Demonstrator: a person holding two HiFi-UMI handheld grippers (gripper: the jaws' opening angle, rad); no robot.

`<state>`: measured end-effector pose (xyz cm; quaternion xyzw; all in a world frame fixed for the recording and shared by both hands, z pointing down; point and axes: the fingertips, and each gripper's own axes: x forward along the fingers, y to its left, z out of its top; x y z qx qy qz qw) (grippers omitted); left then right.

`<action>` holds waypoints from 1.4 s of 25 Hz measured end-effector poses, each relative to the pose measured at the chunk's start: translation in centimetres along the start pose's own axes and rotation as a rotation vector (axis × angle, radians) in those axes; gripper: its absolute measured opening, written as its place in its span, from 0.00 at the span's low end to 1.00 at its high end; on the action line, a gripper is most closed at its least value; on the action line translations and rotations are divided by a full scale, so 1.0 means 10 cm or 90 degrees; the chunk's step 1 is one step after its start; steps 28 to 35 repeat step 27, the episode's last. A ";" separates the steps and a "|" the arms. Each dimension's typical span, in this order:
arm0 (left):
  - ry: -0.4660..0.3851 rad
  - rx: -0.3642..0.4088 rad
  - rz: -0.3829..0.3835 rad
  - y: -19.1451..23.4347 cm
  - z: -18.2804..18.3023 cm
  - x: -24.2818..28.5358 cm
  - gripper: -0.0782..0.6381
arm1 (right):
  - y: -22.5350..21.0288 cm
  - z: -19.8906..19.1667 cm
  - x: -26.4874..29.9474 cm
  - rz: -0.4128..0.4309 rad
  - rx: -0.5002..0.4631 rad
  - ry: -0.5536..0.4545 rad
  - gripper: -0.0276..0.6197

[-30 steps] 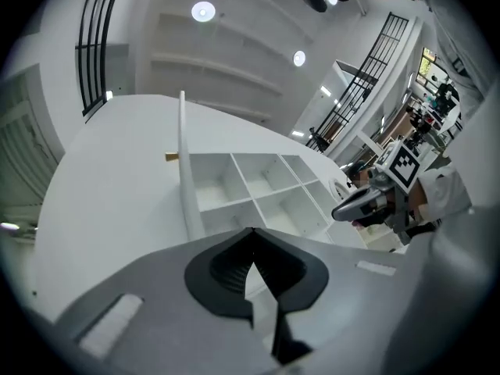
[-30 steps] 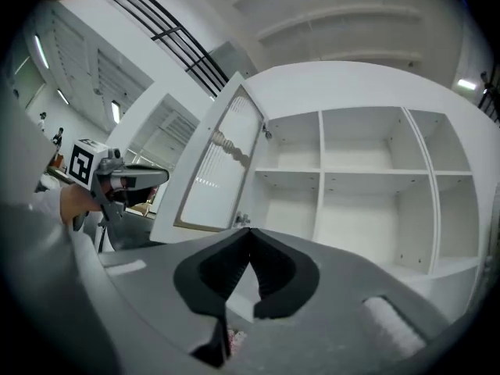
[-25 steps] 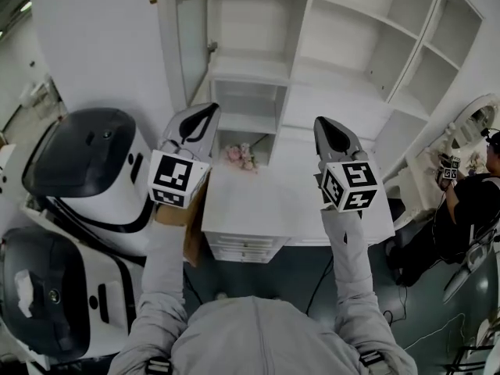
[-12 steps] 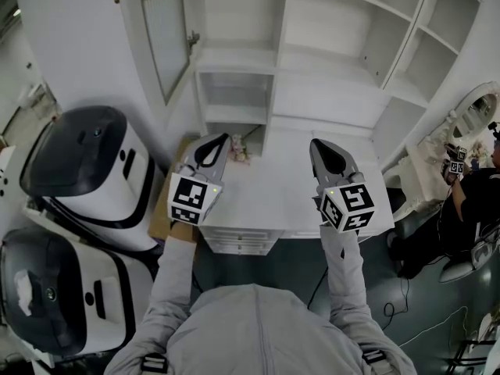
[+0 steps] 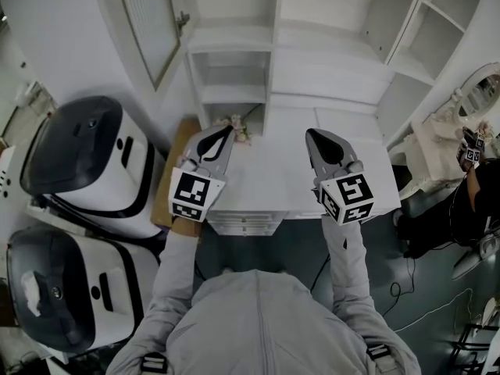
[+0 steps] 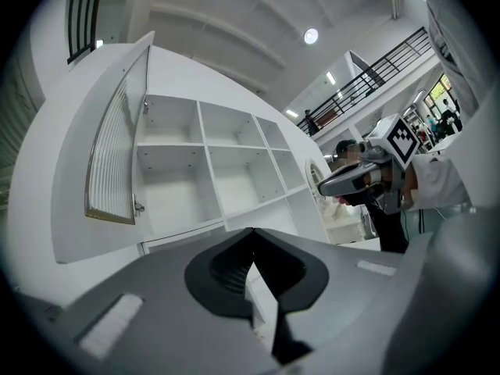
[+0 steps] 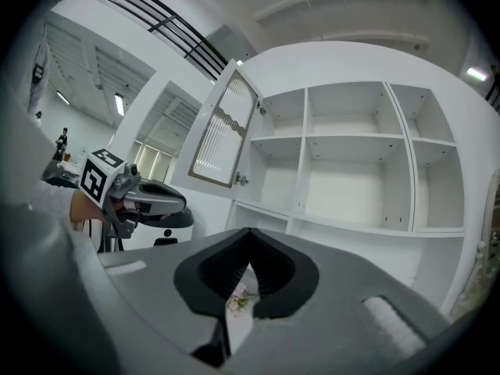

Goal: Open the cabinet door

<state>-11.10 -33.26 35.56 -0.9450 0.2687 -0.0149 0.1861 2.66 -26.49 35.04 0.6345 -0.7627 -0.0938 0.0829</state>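
Both grippers have dropped and backed off from the shelves since a second ago; they now sit low over the white desktop (image 5: pixel 273 174), pointing level. Left gripper (image 5: pixel 224 134): jaws pressed together, nothing in them. Right gripper (image 5: pixel 313 137): same, closed and empty; the pink flowers (image 5: pixel 235 123) seen through its jaw notch lie beyond it, not in it. Cabinet door (image 5: pixel 148 30) is up and left of the left gripper, well apart from it, swung wide off the open shelving (image 5: pixel 328 61) that stands ahead of both grippers. No contact with the door from either side. Read: the door looks fully open already, so the lowering looks like a retreat to rest. Probably nothing left to do on the door.
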 end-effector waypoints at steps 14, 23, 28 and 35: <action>0.015 -0.019 -0.005 0.03 -0.15 -0.03 0.13 | 0.09 -0.11 0.07 0.007 0.016 0.013 0.04; 0.015 -0.032 -0.006 0.05 -0.18 -0.02 0.13 | 0.05 -0.09 0.08 0.001 0.006 0.017 0.04; 0.011 -0.037 -0.009 0.06 -0.18 -0.01 0.13 | 0.05 -0.08 0.09 -0.002 0.006 0.017 0.04; 0.011 -0.037 -0.009 0.06 -0.18 -0.01 0.13 | 0.05 -0.08 0.09 -0.002 0.006 0.017 0.04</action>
